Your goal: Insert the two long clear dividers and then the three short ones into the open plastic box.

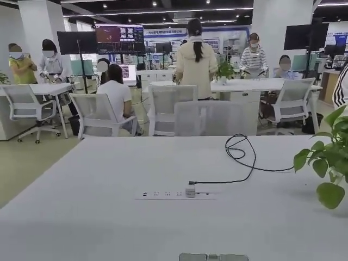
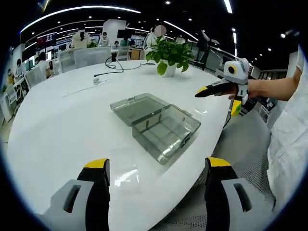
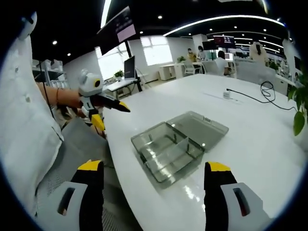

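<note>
Smoky clear plastic box (image 2: 166,127) lies open, lid flat beside it, at the near edge of the white bench (image 2: 62,125).
Left tongs (image 2: 158,162) and right tongs (image 3: 154,166) both gape wide, empty. A faint clear sheet (image 2: 126,177), perhaps a divider, lies just beside the left tongs. Better to pinch a long one by its top edge, keep it upright and square to the walls, then press evenly. Green potted plant (image 2: 168,53) stands far off.
</note>
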